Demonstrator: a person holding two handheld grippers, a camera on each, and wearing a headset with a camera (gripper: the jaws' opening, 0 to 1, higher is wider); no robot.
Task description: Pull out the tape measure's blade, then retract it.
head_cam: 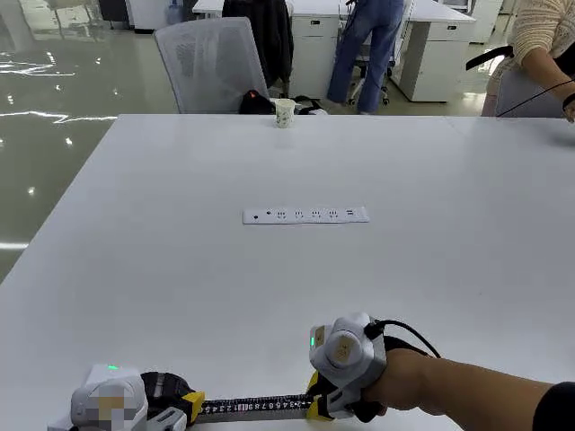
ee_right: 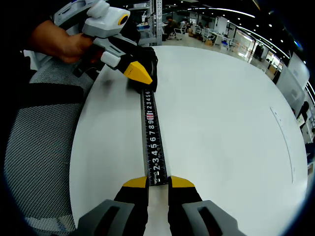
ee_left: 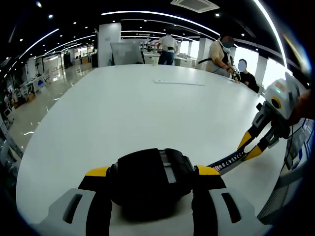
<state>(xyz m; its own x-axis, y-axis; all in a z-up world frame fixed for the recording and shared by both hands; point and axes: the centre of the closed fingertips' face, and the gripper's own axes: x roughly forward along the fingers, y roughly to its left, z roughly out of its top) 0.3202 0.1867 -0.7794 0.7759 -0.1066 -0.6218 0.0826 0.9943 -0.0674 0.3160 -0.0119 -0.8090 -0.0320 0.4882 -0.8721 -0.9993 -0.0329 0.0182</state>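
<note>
Table [head_cam: 269, 287]: broad, white, bare work surface. The work sits at its near edge, close to the person.

Chair [head_cam: 211, 63]: grey mesh back, beyond the far edge. People stand at benches behind it.

Power strip [head_cam: 305, 215]: flat, mid-table, well apart from the work.

Left gripper [ee_left: 152, 172]: near left. Its yellow-tipped jaws are clamped on either side of the case, which fills the gap between them. Likely purpose: to anchor the body so that pulling draws the blade out rather than dragging the whole tool.

Right gripper [ee_right: 158, 183]: near, to the right of the left one. Its jaws are narrow and pinch the free end of the blade between the tips. The grip at the very end leaves the printed length open.

Case [head_cam: 160, 388]: black, resting on the table at the near left with its mouth facing right.

Blade [ee_right: 151, 132]: black with pale numerals, drawn out a short way. It runs straight and low over the table from case to right gripper, and looks taut, not sagging.

Cup [head_cam: 285, 112]: paper, upright at the far edge, out of the way.

Judgement: the pull-out is partly done and the retraction is not begun. To retract, the right gripper should ease back toward the case; letting go outright risks the blade whipping back.
</note>
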